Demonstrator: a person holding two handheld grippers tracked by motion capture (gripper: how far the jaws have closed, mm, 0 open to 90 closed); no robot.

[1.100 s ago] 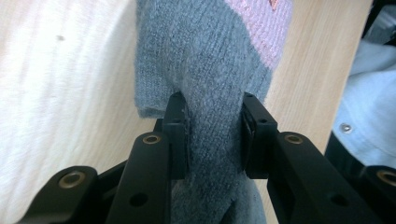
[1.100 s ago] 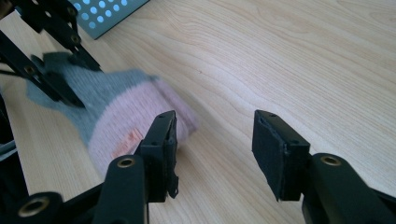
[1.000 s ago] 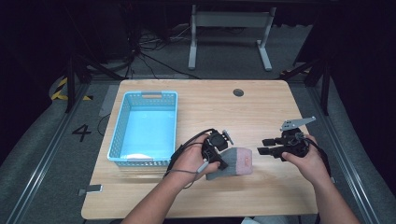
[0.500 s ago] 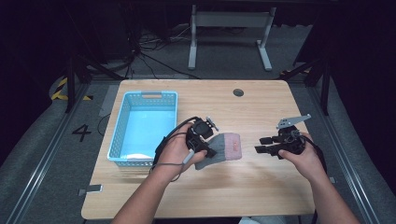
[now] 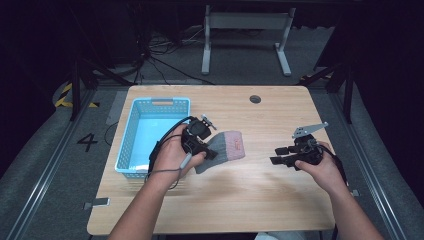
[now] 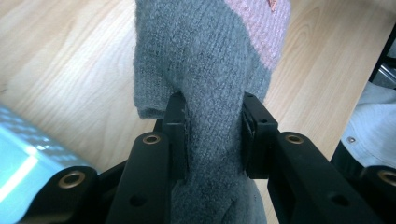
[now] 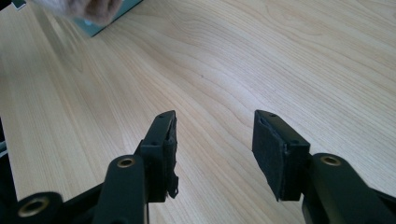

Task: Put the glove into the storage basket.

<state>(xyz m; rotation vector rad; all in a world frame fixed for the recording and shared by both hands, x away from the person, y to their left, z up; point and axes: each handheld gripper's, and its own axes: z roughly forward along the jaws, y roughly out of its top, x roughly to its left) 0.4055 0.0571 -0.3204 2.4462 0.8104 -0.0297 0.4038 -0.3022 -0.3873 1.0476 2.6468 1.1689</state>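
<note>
**A grey and pink sock in the left gripper**

The sock (image 6: 205,84) is soft and woolly. Most of it is grey, and one end is pink with a small orange mark. It looks fuzzy and thick, and it is bunched up in the middle where it is squeezed.

The left gripper (image 6: 211,135) holds the sock. In the left gripper view its two black jaws press on the grey part from both sides, and the pink end sticks out past them. In the high view the left gripper (image 5: 200,142) is near the middle of the table, and the sock (image 5: 227,145) pokes out to its right. The pink end is the far right part of the sock. Just to the left of the hand stands a blue basket (image 5: 131,135) with little holes in its walls.

The right gripper (image 5: 280,155) is well apart from the sock, over the right side of the table. In the right gripper view its jaws stand wide apart with nothing between them, just bare wood below.

The table (image 5: 260,200) is light wood with a small round hole (image 5: 255,99) near its far edge. The floor around it is grey. The room behind is dark, with black cables (image 5: 165,60) on the floor and a white metal stand (image 5: 245,37) at the far side.
</note>
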